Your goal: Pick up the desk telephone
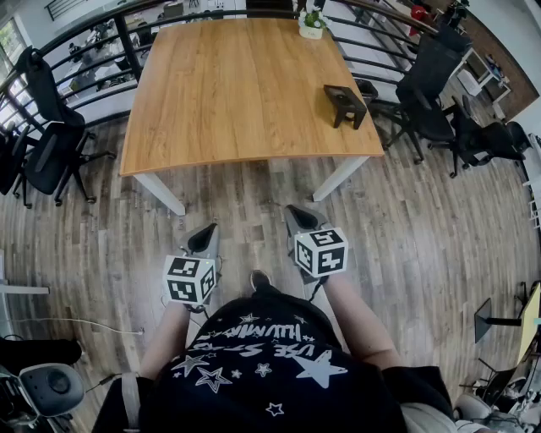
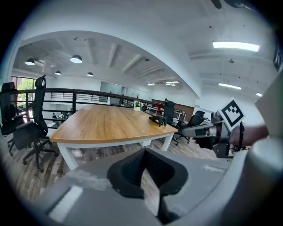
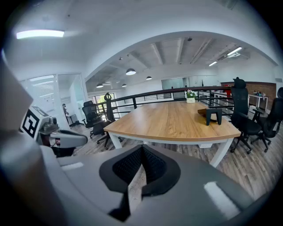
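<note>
The desk telephone point(image 1: 345, 103) is a dark, angular set near the right edge of the wooden table point(image 1: 228, 93). It also shows small and far off in the left gripper view point(image 2: 159, 119) and the right gripper view point(image 3: 213, 114). I stand on the floor in front of the table. My left gripper point(image 1: 203, 239) and right gripper point(image 1: 297, 221) are held side by side at waist height, short of the table's near edge. Both point toward the table and slightly down. The left gripper's point(image 2: 143, 152) jaw tips meet with nothing between them, and so do the right gripper's point(image 3: 142, 148).
A small potted plant point(image 1: 311, 24) stands at the table's far edge. Black office chairs stand to the left point(image 1: 46, 144) and right point(image 1: 427, 93) of the table, and a dark railing point(image 1: 93, 42) runs behind it. Wood-plank floor lies between me and the table.
</note>
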The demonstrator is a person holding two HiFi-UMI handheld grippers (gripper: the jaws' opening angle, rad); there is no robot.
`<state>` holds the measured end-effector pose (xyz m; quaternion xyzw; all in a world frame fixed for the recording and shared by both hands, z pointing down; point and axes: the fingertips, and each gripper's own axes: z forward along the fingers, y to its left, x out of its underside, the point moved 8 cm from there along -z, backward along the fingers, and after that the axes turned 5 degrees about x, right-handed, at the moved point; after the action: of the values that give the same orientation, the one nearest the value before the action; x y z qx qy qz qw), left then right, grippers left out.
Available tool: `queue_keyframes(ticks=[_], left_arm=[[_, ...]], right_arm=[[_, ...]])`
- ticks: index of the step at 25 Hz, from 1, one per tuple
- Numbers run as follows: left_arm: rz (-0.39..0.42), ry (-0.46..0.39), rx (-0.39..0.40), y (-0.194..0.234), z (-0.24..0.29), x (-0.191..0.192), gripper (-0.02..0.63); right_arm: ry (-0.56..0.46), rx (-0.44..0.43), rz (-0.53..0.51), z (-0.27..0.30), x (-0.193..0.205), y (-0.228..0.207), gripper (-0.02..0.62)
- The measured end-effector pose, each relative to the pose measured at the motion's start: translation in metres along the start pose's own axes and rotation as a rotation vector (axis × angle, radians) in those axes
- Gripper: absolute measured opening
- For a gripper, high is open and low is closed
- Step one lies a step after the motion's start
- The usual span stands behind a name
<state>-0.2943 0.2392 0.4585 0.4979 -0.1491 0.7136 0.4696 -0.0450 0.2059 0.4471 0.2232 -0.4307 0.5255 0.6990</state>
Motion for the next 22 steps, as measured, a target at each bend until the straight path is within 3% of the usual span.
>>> queue_keyframes(ticks=[11, 22], left_arm=[[-0.039, 0.029, 0.007, -0.005, -0.018, 0.025, 0.0], [-0.099, 0.039, -0.009, -0.007, -0.023, 0.05, 0.0]], right_arm=[[0.032, -0.026, -0.016, -0.006, 0.015, 0.022, 0.0], [0.058, 0.014, -0.009, -0.017, 0.036, 0.014, 0.002]])
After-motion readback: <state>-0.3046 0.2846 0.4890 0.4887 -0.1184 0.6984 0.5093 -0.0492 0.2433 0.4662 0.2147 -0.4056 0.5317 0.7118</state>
